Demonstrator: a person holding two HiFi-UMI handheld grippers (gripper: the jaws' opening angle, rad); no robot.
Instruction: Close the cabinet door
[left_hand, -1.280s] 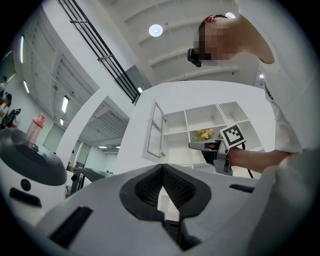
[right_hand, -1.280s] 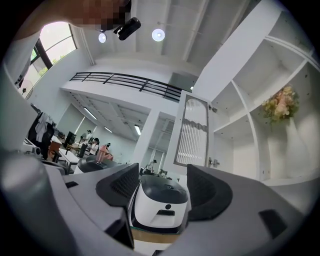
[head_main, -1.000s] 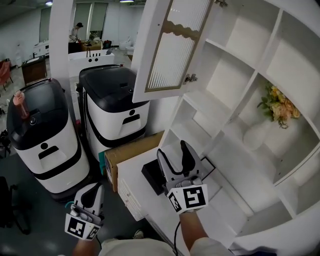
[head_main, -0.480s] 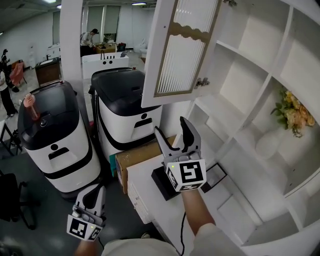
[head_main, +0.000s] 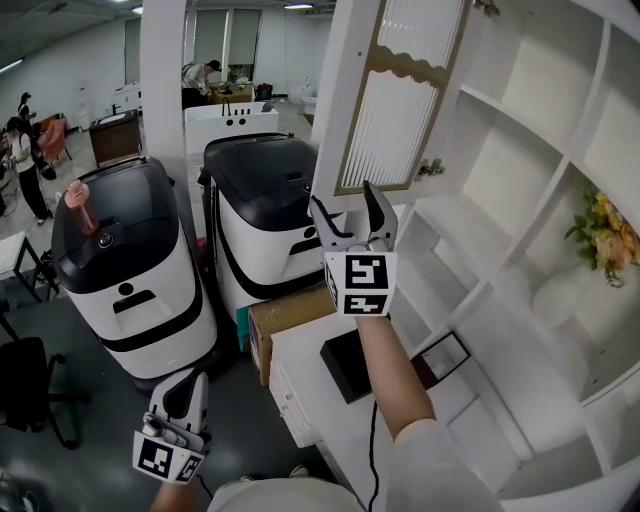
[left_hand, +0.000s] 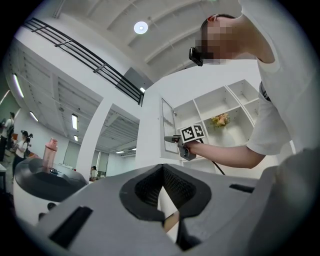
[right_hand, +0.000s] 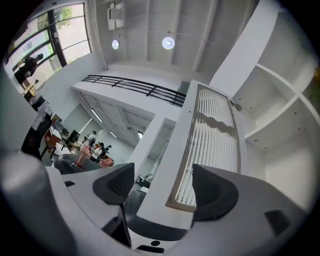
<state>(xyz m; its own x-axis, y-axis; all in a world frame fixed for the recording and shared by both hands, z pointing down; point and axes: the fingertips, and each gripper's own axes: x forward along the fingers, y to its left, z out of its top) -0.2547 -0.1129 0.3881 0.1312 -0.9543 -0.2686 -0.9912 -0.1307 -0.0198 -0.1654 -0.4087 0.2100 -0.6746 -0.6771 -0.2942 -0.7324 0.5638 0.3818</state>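
Note:
The white cabinet door (head_main: 400, 100) with a ribbed glass panel stands swung open at the upper middle of the head view, hinged to the open shelving (head_main: 520, 130). My right gripper (head_main: 348, 212) is raised just under the door's lower edge, its jaws opening. In the right gripper view the door's lower frame (right_hand: 210, 145) stands between the two pads of the right gripper (right_hand: 165, 187), which do not press on it. My left gripper (head_main: 188, 384) hangs low at the bottom left, shut and empty. The left gripper view shows the left gripper (left_hand: 164, 192) closed and the right gripper (left_hand: 182, 145) far off at the door.
Two black-and-white machines (head_main: 130, 270) (head_main: 265, 220) stand left of the cabinet, a pink bottle (head_main: 80, 205) on one. A cardboard box (head_main: 290, 310) and a black box (head_main: 350, 365) sit by the white counter (head_main: 300, 380). Flowers (head_main: 610, 230) fill a right shelf. People stand far back.
My right gripper has risen from over the counter up to the door's lower edge, with its jaws spreading wider. The left gripper stays low at the bottom left.

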